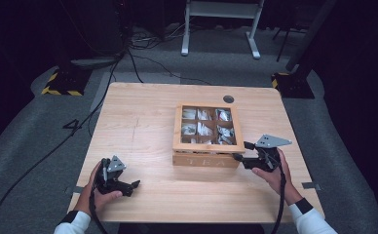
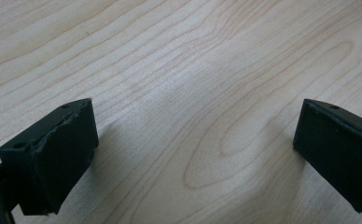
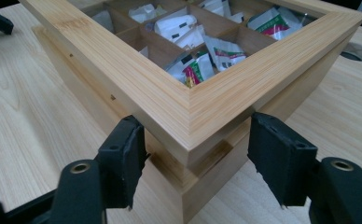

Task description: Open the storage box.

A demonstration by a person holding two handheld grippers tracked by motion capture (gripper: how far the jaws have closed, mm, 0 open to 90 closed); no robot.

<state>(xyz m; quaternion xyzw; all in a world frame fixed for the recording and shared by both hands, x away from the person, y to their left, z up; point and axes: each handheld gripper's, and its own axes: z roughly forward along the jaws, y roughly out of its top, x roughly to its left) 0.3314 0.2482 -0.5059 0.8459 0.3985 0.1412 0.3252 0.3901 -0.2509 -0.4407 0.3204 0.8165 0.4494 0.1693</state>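
Observation:
A wooden tea box (image 1: 205, 160) stands right of the table's middle, and its windowed lid frame (image 1: 178, 127) lies down over compartments of tea bags (image 1: 204, 127). My right gripper (image 1: 241, 151) sits at the box's near right corner. In the right gripper view its jaws (image 3: 193, 154) straddle that corner (image 3: 188, 116), one on each side. The pads are close to the wood but not pressing on it, so it is open. My left gripper (image 1: 131, 187) rests low over the front left of the table. Its jaws (image 2: 195, 126) are wide open with only bare wood between them.
The light wooden table (image 1: 138, 122) has a round cable hole (image 1: 228, 99) behind the box. On the floor beyond lie cables (image 1: 128, 53), two stands with yellow-black striped bases (image 1: 60, 87) and a white desk frame (image 1: 221, 29).

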